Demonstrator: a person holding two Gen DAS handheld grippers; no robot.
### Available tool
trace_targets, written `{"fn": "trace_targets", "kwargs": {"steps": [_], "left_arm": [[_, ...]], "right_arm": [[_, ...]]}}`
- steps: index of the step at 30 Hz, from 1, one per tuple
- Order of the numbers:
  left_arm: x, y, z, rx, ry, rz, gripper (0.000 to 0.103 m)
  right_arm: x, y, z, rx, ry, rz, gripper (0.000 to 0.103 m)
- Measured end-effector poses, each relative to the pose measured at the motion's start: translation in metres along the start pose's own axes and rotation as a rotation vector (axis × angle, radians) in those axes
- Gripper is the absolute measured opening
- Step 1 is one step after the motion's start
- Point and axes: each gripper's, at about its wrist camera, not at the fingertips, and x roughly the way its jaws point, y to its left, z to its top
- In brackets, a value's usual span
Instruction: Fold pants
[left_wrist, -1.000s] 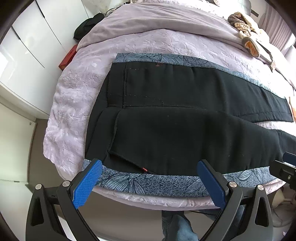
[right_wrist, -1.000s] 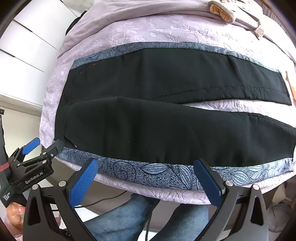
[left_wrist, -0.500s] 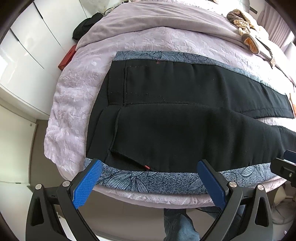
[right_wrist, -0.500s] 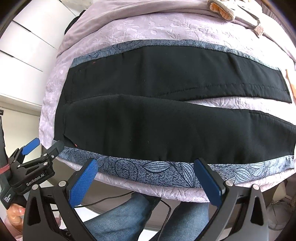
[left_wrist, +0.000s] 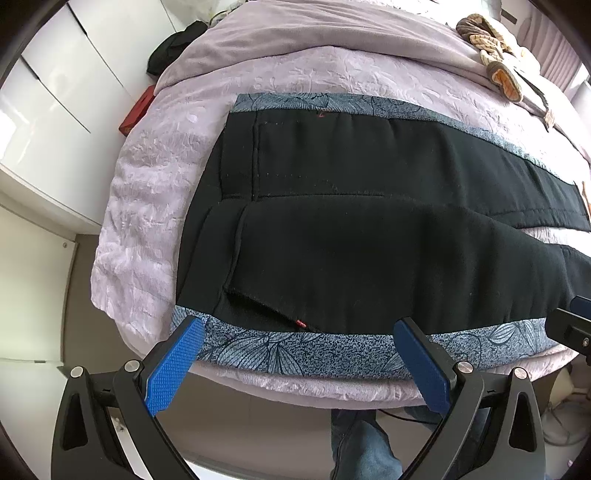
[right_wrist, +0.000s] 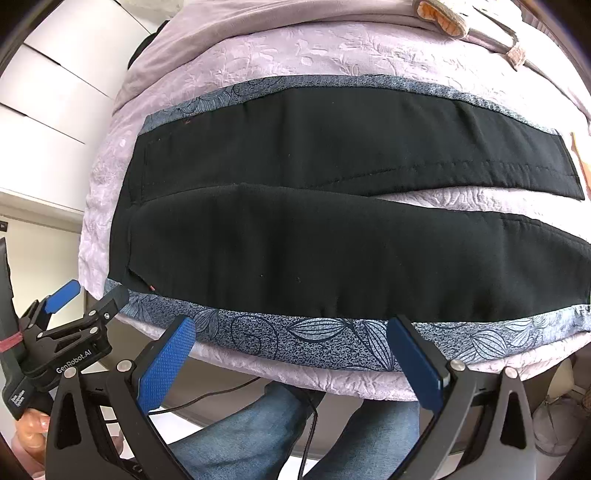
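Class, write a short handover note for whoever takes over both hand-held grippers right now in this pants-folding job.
Left hand-held gripper: open, empty, at the near bed edge by the waistband.
Right hand-held gripper: open, empty, near the middle of the near leg.
Black pants lie flat on the patterned blue cloth on the lilac bedspread, waist left, legs apart.
Done: spread out.
Left: every fold.

A lilac bed (left_wrist: 147, 206) lies ahead of the tool, white cabinets (left_wrist: 62, 92) to its left, slippers (left_wrist: 491, 48) far ahead-right.

Lilac bed (left_wrist: 155, 206) under patterned cloth (left_wrist: 295, 350), pants (left_wrist: 369, 258)
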Motion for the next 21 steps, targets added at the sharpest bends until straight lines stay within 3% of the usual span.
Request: {"fn": "trace_targets", "kwargs": {"steps": [13,21], "left_arm": [[0.019,0.004,-0.003,-0.008,0.044,-0.005,0.103],[0.037,0.009,-0.001,-0.031,0.068,-0.004,0.103]], "right_arm": [[0.017,-0.006,-0.003,0.043,0.012,0.019,0.103],[0.035,-0.010,-0.003,0.073,0.012,0.100,0.103]]}}
